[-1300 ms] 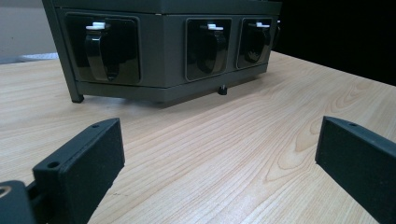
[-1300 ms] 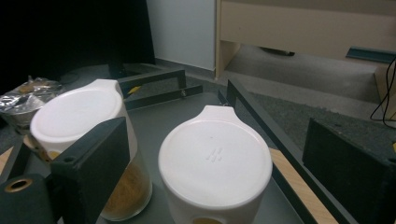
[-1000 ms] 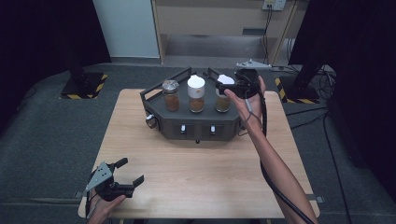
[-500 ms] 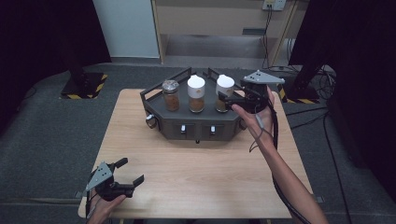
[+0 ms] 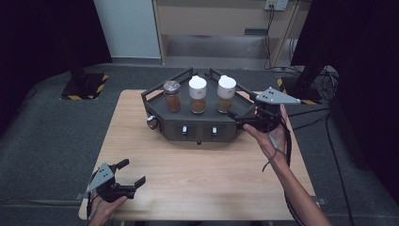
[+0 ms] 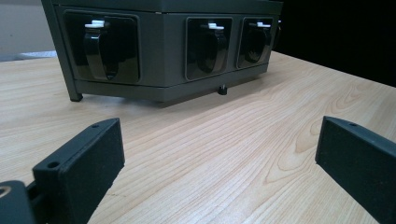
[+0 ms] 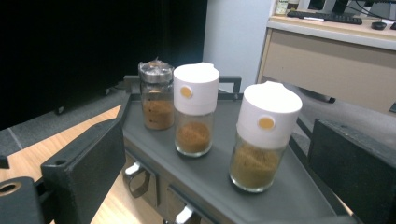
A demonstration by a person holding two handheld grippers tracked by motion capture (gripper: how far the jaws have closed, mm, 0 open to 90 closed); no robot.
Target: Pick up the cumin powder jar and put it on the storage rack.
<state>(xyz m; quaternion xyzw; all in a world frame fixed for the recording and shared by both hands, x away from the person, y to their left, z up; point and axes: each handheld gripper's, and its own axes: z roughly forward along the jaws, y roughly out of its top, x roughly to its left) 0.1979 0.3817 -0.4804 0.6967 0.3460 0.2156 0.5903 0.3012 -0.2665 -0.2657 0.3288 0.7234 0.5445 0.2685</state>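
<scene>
A: R gripper (image 5: 241,118), what's it doing?
B: At the dark rack's (image 7: 280,205) right end. Jaws have just been opening, now wide apart, nothing pinched.
A: Nearest jar?
B: White-cap jar (image 7: 261,137), spice inside, upright on the rack top. In the right gripper view it sits ahead of the jaws, between their lines, closer to the right jaw, not touching either.
A: Others?
B: 2nd white-cap jar (image 7: 195,109) farther ahead, nearer the left jaw. Metal-lid jar (image 7: 156,95) beyond that, farthest off.
A: L gripper (image 5: 132,174)?
B: Low over the desk (image 6: 224,154), near edge. Jaws spread wide, bare wood between them. Rack front w/ its three levers well ahead of the jaws.
</scene>
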